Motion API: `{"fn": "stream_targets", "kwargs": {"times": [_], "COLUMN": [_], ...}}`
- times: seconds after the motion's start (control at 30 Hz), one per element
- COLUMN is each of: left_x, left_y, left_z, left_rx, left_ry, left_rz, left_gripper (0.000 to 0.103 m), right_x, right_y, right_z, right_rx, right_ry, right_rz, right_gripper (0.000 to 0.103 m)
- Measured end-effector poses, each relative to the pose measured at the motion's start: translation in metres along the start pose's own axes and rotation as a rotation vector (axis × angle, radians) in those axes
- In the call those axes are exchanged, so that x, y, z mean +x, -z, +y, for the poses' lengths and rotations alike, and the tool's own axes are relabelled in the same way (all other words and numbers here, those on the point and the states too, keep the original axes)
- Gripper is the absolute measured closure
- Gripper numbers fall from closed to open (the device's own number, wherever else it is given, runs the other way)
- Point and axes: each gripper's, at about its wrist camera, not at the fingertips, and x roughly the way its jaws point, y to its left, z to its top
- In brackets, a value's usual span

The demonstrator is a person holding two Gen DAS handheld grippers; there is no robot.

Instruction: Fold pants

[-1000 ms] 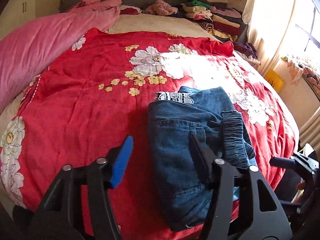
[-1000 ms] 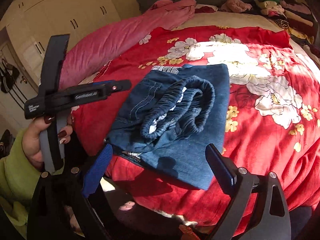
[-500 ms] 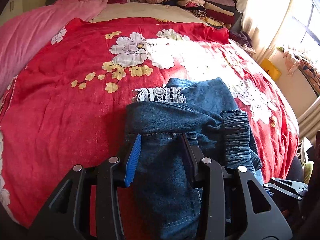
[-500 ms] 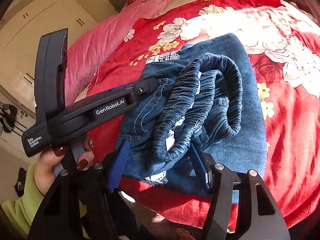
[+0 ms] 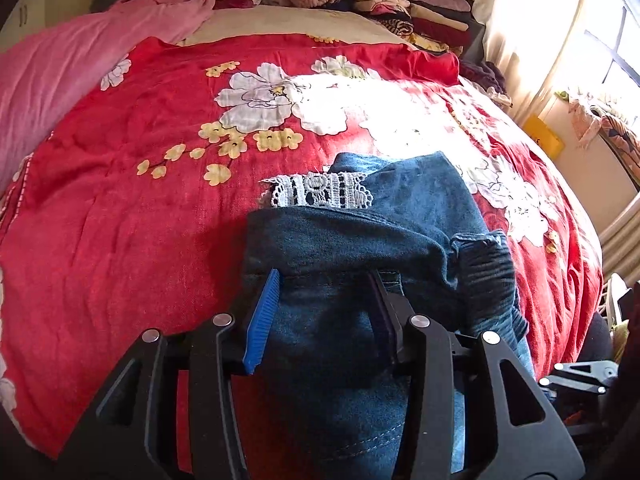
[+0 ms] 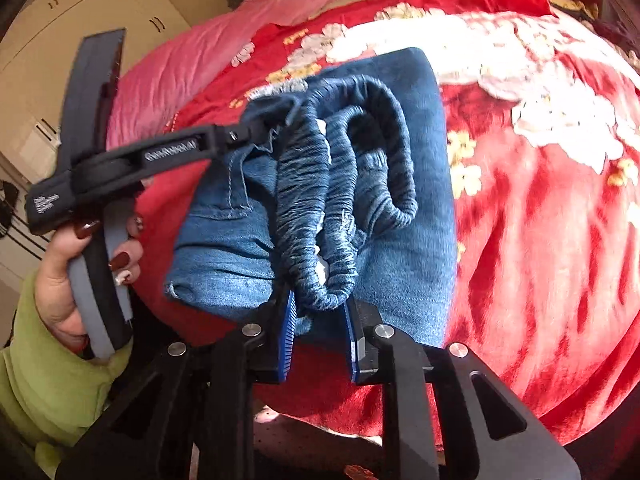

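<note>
Both grippers clamp the folded pants (image 5: 360,264) at the near bed (image 5: 120,240) edge, right gripper (image 6: 320,312) jaws just closing on the waistband (image 6: 320,200), left gripper (image 5: 328,300) jaws pinching denim, apparently to lift.

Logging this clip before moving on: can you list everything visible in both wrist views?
Jeans: one, blue denim, folded, near bed edge.
Waistband: one, elastic, bunched on top of the jeans.
Lace trim: one, white, at jeans' far edge.
Bedspread: one, red floral, covering bed.
Quilt: one, pink, far left.
Clothes stack: several, mixed colours, at headboard.
Wardrobe: one, cream, left.
Left gripper: black, jaws around denim.
Right gripper: black, jaws just closing on waistband.
Left hand: green sleeve.
</note>
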Motion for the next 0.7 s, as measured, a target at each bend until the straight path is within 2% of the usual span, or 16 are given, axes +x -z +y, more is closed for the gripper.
{"fn": "stream_targets", "kwargs": {"times": [0.1, 0.2, 0.27, 0.5, 0.6, 0.7], "left_x": [-0.003, -0.004, -0.007, -0.022, -0.031, -0.042], "left_y": [0.002, 0.002, 0.003, 0.004, 0.004, 0.004], "left_z": [-0.002, -0.001, -0.001, -0.002, -0.002, -0.003], "left_rx": [0.007, 0.000, -0.004, -0.007, -0.010, -0.018], "left_ry": [-0.013, -0.014, -0.016, -0.020, -0.019, -0.020], "left_rz": [-0.005, -0.007, -0.010, -0.035, -0.050, -0.072], "left_gripper": [0.067, 0.065, 0.063, 0.056, 0.052, 0.042], "right_x": [-0.004, -0.016, -0.025, -0.058, -0.071, -0.081], "right_y": [-0.002, -0.002, 0.000, 0.002, -0.003, -0.009], "right_z": [0.009, 0.009, 0.005, 0.006, 0.006, 0.006], "right_rx": [-0.060, -0.066, -0.065, -0.093, -0.103, -0.117], "right_ry": [0.025, 0.035, 0.035, 0.067, 0.080, 0.102], "right_rz": [-0.013, -0.035, -0.055, -0.153, -0.199, -0.241], "right_gripper": [0.082, 0.063, 0.058, 0.052, 0.046, 0.039]}}
